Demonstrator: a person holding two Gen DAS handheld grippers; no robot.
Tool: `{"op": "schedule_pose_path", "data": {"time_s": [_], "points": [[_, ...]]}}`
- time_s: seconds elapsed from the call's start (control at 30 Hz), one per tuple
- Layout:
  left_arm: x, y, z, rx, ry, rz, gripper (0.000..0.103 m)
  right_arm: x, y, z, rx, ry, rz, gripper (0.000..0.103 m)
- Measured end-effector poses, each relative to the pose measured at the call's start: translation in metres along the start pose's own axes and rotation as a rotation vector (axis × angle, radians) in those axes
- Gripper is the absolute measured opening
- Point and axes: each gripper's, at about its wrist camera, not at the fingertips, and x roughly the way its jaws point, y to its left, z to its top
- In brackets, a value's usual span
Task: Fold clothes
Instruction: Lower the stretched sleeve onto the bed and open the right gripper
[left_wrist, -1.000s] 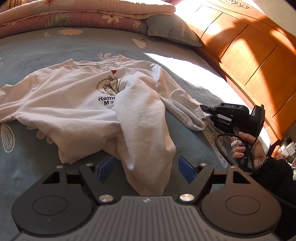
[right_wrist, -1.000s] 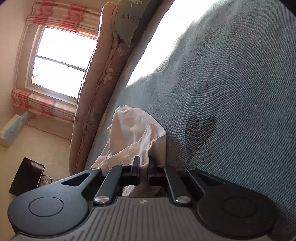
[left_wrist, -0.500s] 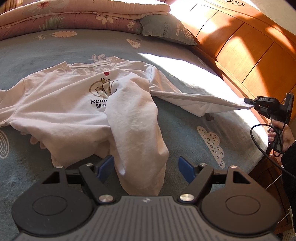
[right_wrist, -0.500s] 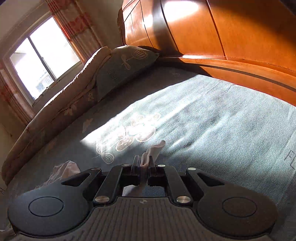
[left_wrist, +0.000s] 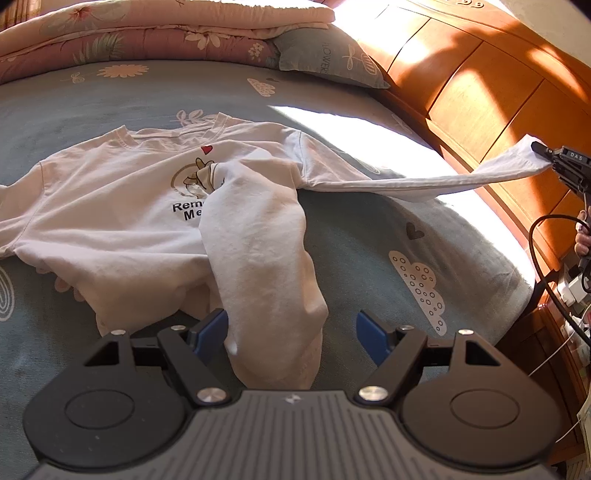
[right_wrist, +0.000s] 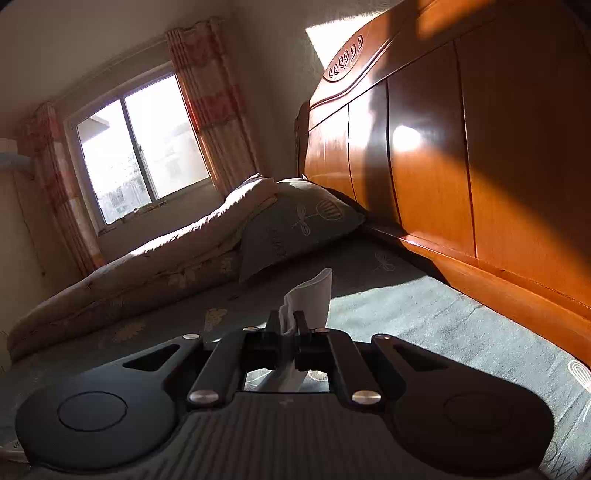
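Observation:
A white long-sleeved shirt (left_wrist: 110, 206) with a printed chest lies front up on the blue-grey bedspread (left_wrist: 369, 236). Its lower part is bunched into a thick fold (left_wrist: 266, 258) that runs toward the camera, between the blue pads of my left gripper (left_wrist: 291, 328). That gripper is open, and its right pad stands clear of the cloth. One sleeve (left_wrist: 406, 182) is stretched taut in the air to the right. My right gripper (left_wrist: 546, 155) is shut on its cuff. In the right wrist view the cuff (right_wrist: 312, 295) sticks up from the shut right gripper (right_wrist: 286, 321).
A folded pink quilt (left_wrist: 147, 33) and a grey pillow (left_wrist: 325, 55) lie at the back of the bed. The wooden headboard (left_wrist: 480, 85) runs along the right. Cables and a nightstand (left_wrist: 554, 332) sit at the bed's right edge. A hand (left_wrist: 583, 240) holds the right gripper.
The right gripper has risen and pulled away to the right with the cuff, drawing the sleeve off the bed until taut. The left gripper has stayed put.

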Motion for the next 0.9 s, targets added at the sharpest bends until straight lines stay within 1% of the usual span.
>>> {"op": "schedule_pose_path", "data": {"time_s": [0.03,0.13,0.33,0.37,0.4,0.43,0.5,0.57,0.6,0.63,0.67,0.7,0.77,0.83,0.9], "points": [[0.0,-0.001,0.0,0.003,0.001,-0.003,0.077,-0.001,0.0,-0.003,-0.004,0.013,-0.006,0.009],[0.0,-0.002,0.001,0.012,0.002,-0.012,0.077,-0.002,-0.011,-0.025,0.007,0.093,-0.053,0.009],[0.0,-0.004,0.004,0.028,0.001,-0.024,0.077,-0.002,-0.059,-0.087,0.11,0.294,-0.186,0.009],[0.001,-0.004,0.004,0.028,0.001,-0.026,0.077,-0.001,-0.065,-0.098,0.127,0.335,-0.207,0.01],[0.001,-0.004,0.005,0.028,0.001,-0.027,0.077,-0.001,-0.069,-0.108,0.134,0.376,-0.232,0.016],[0.002,-0.004,0.005,0.027,0.003,-0.029,0.077,0.0,-0.071,-0.115,0.134,0.409,-0.254,0.019],[0.003,-0.004,0.005,0.027,0.005,-0.029,0.077,-0.004,-0.071,-0.127,0.12,0.438,-0.3,0.02],[0.003,-0.004,0.006,0.029,0.005,-0.028,0.077,-0.009,-0.068,-0.124,0.097,0.415,-0.335,0.025],[0.003,-0.004,0.007,0.03,0.003,-0.029,0.077,-0.01,-0.065,-0.118,0.083,0.394,-0.337,0.033],[0.003,-0.004,0.008,0.031,0.001,-0.03,0.077,-0.01,-0.062,-0.113,0.069,0.372,-0.34,0.036],[0.003,-0.004,0.009,0.033,0.0,-0.031,0.077,-0.011,-0.06,-0.107,0.055,0.351,-0.342,0.037],[0.002,-0.005,0.011,0.035,-0.002,-0.031,0.077,-0.008,-0.056,-0.102,0.042,0.339,-0.326,0.037],[0.002,-0.005,0.014,0.042,-0.004,-0.034,0.077,0.009,-0.043,-0.093,0.012,0.34,-0.25,0.038],[0.001,-0.005,0.018,0.048,-0.003,-0.041,0.077,0.039,-0.022,-0.091,-0.044,0.366,-0.162,0.048],[0.0,-0.004,0.022,0.06,-0.009,-0.033,0.077,0.07,-0.002,-0.092,-0.094,0.395,-0.083,0.051]]}}
